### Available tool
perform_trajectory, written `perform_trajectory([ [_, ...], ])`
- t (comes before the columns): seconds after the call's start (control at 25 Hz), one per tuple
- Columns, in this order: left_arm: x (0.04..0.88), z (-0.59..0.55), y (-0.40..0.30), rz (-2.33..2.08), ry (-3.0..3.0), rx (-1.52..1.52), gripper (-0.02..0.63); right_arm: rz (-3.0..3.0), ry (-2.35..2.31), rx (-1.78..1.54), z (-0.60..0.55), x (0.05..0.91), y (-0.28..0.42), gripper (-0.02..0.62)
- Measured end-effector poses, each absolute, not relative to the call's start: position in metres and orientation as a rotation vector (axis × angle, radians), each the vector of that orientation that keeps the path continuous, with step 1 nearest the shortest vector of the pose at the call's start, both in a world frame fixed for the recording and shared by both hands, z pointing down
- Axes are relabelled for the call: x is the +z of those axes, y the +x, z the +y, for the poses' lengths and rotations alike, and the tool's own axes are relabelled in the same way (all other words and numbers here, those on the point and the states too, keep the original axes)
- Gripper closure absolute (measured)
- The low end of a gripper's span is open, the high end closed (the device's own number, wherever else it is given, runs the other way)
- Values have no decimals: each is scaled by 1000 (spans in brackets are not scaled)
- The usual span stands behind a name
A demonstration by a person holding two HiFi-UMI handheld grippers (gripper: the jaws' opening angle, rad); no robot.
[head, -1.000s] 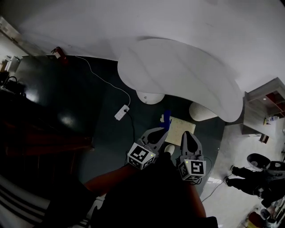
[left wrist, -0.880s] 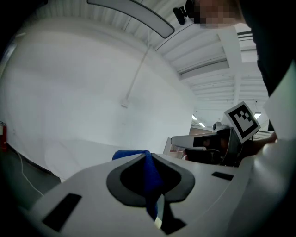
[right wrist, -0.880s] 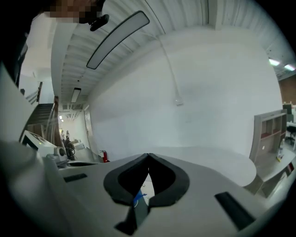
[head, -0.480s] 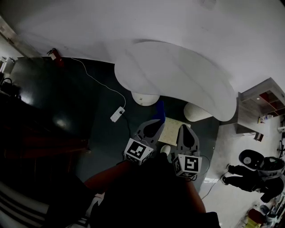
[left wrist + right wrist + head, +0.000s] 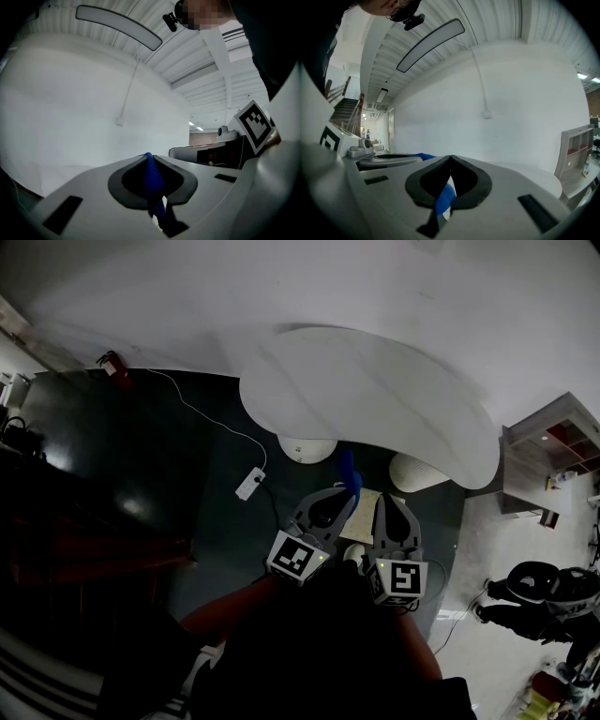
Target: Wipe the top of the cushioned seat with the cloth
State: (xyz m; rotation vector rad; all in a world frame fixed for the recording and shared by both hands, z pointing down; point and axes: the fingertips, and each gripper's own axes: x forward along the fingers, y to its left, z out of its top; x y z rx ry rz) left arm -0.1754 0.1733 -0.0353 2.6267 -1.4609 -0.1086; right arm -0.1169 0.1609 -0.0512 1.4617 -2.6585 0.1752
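I count two claws low in the middle of the head view, side by side. My left claw [image 5: 345,503] is clamped on the one blue cloth [image 5: 349,478], a fold of it standing up past the jaw tips. My right claw [image 5: 389,500] has its jaws together at the tips; a blue-and-white strip shows in the hollow behind them, and I cannot tell what it is. The one cushioned seat [image 5: 367,507], a pale square, lies on the dark floor [image 5: 225,521] just beneath both claws. Above them spreads one white table [image 5: 366,395] on two white pedestals [image 5: 307,448]. One power strip [image 5: 249,484] lies to the left.
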Motion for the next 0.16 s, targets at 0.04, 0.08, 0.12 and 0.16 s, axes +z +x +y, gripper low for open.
perform_trajectory([
  [0.04,-37,174,-176,-1466,2631,-108,571,-2661,1461,176,161,-51,-118,560],
  [0.08,-38,174,-177,-1470,2635,-106,571,-2664,1460,175,160,-52,-119,560],
  [0.12,-40,175,-178,-1473,2638,-105,571,-2667,1460,174,160,-52,-119,560],
  [0.16,-41,175,-179,-1477,2642,-105,571,-2671,1459,172,160,-52,-120,560],
])
